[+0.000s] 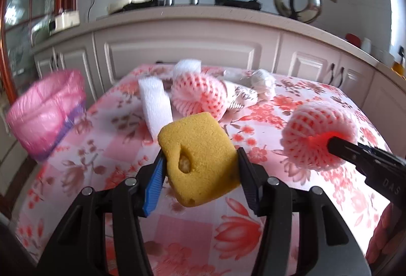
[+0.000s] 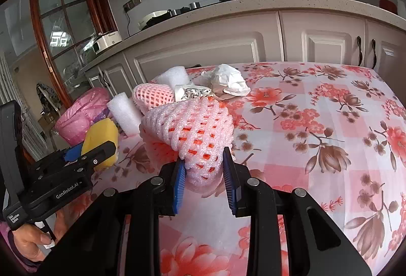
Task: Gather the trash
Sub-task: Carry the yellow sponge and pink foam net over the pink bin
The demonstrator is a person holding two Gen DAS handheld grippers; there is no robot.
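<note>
My left gripper (image 1: 200, 169) is shut on a yellow sponge (image 1: 198, 156) and holds it above the floral table; the sponge also shows in the right wrist view (image 2: 100, 135). My right gripper (image 2: 204, 174) is shut on a pink foam fruit net (image 2: 190, 134), which also shows in the left wrist view (image 1: 318, 135). A second pink foam net (image 1: 199, 94), a white foam roll (image 1: 156, 103) and crumpled white paper (image 1: 261, 84) lie at the table's far side. A bin with a pink bag (image 1: 47, 113) stands off the table's left edge.
The table wears a pink floral cloth (image 2: 317, 123). White kitchen cabinets (image 1: 182, 52) and a counter with a stove stand just behind it. A glass door (image 2: 58, 35) is at the left. A hand (image 2: 33, 243) holds the left gripper.
</note>
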